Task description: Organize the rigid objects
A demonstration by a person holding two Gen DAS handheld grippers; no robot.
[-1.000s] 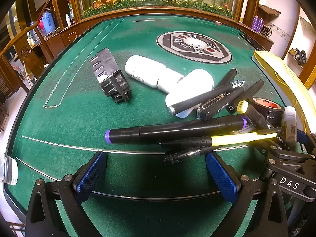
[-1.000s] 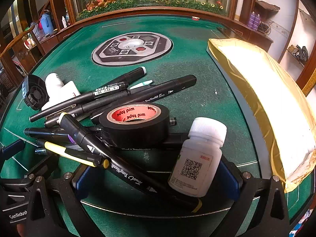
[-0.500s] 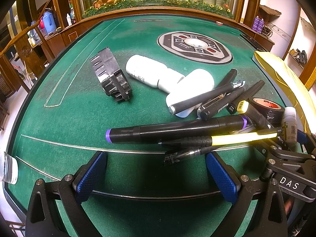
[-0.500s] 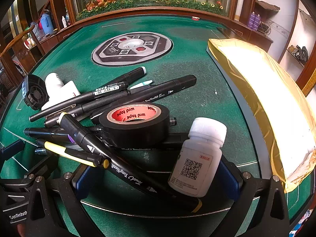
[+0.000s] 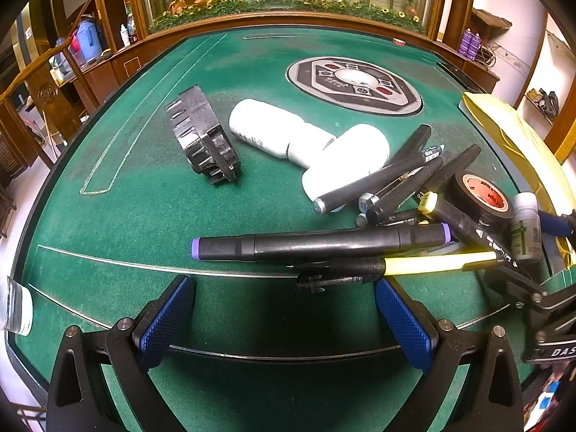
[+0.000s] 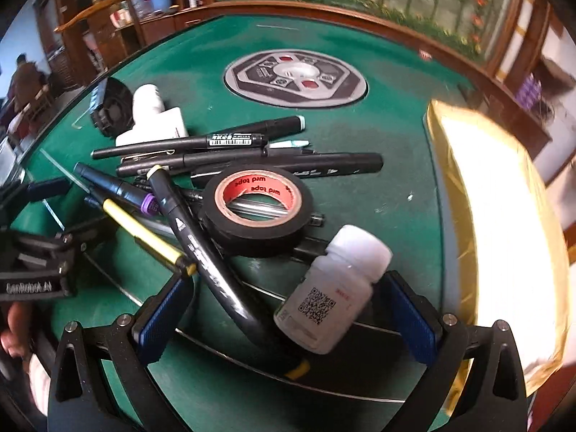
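Right hand-held gripper [image 6: 284,318] has rolled and swung leftward over the last second, so its view now sits tilted and slightly blurred; the left hand-held gripper [image 5: 284,318] view is almost unchanged. Right fingers are spread wide, with the white QR-coded bottle [image 6: 333,289] standing between them, nearer the right pad [image 6: 408,318]; contact cannot be confirmed. Judgement: the bottle is next to be picked, and the spread stance is there to straddle it. A black marker with yellow end cap [image 6: 212,270] also runs between the fingers, close beside the bottle, so it may get caught in the closure. Just beyond lies the black tape roll [image 6: 257,214], resting on pens; its red core reads mirrored, roughly "wrd tape". Farther out, a barcoded black pen [image 6: 180,145] and a long black marker [image 6: 288,167] with unreadable white print. Left fingers are spread and empty above bare green desk [image 5: 108,216]; ahead lie the purple-capped marker [image 5: 320,243] and a yellow-barrelled pen [image 5: 424,264], then two white bottles [image 5: 309,144] and a black ribbed ring [image 5: 203,136]. "DAS" shows on the neighbouring gripper body at right.
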